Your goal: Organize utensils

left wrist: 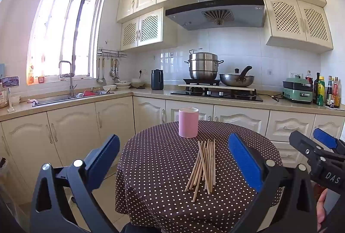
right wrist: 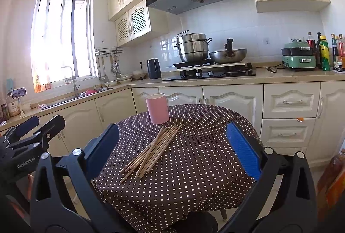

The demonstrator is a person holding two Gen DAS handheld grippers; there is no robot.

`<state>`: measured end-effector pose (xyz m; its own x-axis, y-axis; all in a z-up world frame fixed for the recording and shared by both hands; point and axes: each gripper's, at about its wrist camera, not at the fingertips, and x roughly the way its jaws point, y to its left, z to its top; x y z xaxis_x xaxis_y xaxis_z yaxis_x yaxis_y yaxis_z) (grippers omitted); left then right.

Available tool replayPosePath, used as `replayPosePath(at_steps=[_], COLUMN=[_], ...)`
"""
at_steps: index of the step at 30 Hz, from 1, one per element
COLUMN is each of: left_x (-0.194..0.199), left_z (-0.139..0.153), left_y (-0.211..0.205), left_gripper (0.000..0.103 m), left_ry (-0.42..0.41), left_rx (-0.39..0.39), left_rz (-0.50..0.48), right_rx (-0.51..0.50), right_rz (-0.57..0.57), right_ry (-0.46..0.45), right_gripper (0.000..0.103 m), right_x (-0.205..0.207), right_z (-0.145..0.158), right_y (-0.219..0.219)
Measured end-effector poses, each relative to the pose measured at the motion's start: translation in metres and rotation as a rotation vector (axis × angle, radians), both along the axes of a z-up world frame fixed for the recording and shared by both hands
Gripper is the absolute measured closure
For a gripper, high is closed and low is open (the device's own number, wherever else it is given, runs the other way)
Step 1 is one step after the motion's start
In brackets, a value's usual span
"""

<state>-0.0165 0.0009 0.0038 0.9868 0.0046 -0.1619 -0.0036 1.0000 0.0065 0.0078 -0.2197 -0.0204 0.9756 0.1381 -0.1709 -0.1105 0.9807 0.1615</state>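
Several wooden chopsticks (left wrist: 203,165) (right wrist: 152,150) lie in a loose bundle on the round table with the brown polka-dot cloth (left wrist: 155,168) (right wrist: 194,168). A pink cylindrical holder (left wrist: 188,122) (right wrist: 157,108) stands upright behind them at the table's far side. My left gripper (left wrist: 173,156) hovers above the near edge, open and holding nothing, with the chopsticks seen between its blue pads. My right gripper (right wrist: 172,148) is likewise open and holds nothing, to the right of the bundle. Each gripper shows at the edge of the other's view: the right gripper (left wrist: 319,146), the left gripper (right wrist: 32,127).
Cream kitchen cabinets and a countertop (left wrist: 151,93) wrap around behind the table. The counter bears a sink (left wrist: 71,97), a black kettle (left wrist: 157,79), a stove with a steel pot (left wrist: 203,65) and wok, a green appliance (left wrist: 298,90) and bottles. Floor lies left of the table.
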Motion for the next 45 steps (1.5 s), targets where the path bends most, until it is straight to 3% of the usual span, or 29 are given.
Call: replayPosePath(at_steps=[14,26,39,45], left_x=[0.025,0.071,0.151,0.200], left_z=[-0.011,-0.031,-0.050,-0.063], left_y=[0.005,0.002,0.003,0.011], left_gripper=[0.004,0.004,0.004,0.004], left_ry=[0.068,0.162,0.312,0.409], left_rx=[-0.020,-0.023,-0.009,-0.011], left_rz=[-0.012,-0.042,-0.072,-0.073], right_rx=[0.012,0.035,0.061,0.027], right_rz=[-0.001,-0.026,-0.075,-0.092], right_ry=[0.092,0.246,0.422,0.498], right_gripper=[0.005,0.005,0.005,0.005], right_x=[0.026,0.074,0.155,0.199], right_z=[-0.012,-0.033,-0.052,-0.062], right_y=[0.004,0.004,0.012,0.016])
